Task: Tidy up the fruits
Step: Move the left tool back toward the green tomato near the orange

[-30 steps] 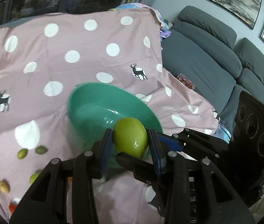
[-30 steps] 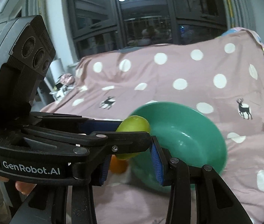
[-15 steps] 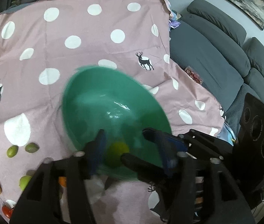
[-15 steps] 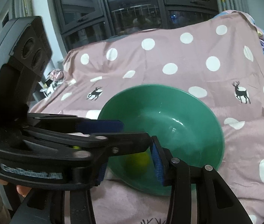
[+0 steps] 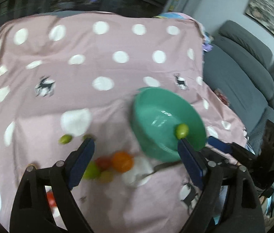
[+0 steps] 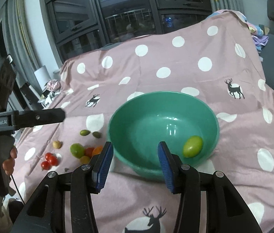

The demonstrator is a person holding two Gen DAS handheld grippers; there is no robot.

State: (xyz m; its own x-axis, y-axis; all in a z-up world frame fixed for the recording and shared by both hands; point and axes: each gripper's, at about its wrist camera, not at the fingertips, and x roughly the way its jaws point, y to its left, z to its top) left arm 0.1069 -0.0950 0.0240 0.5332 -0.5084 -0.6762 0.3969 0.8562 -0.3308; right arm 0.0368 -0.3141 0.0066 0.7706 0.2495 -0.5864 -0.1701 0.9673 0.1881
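Note:
A green bowl (image 6: 164,114) stands on the pink dotted cloth; it also shows in the left wrist view (image 5: 168,106). A green lime (image 6: 192,146) lies inside it at the right (image 5: 181,131). My left gripper (image 5: 137,159) is open and empty, above the loose fruit left of the bowl. Its body (image 6: 22,119) shows at the left in the right wrist view. My right gripper (image 6: 134,159) is open and empty at the bowl's near rim. An orange (image 5: 121,161), a green fruit (image 6: 76,149) and red tomatoes (image 6: 49,160) lie left of the bowl.
Small green olives (image 6: 84,132) and a tan fruit (image 6: 56,144) lie on the cloth (image 6: 175,62). A grey sofa (image 5: 243,71) stands to the right. Windows are behind.
My left gripper opened and dropped the lime into the bowl, then swung left toward the loose fruit. The right gripper stayed open near the bowl.

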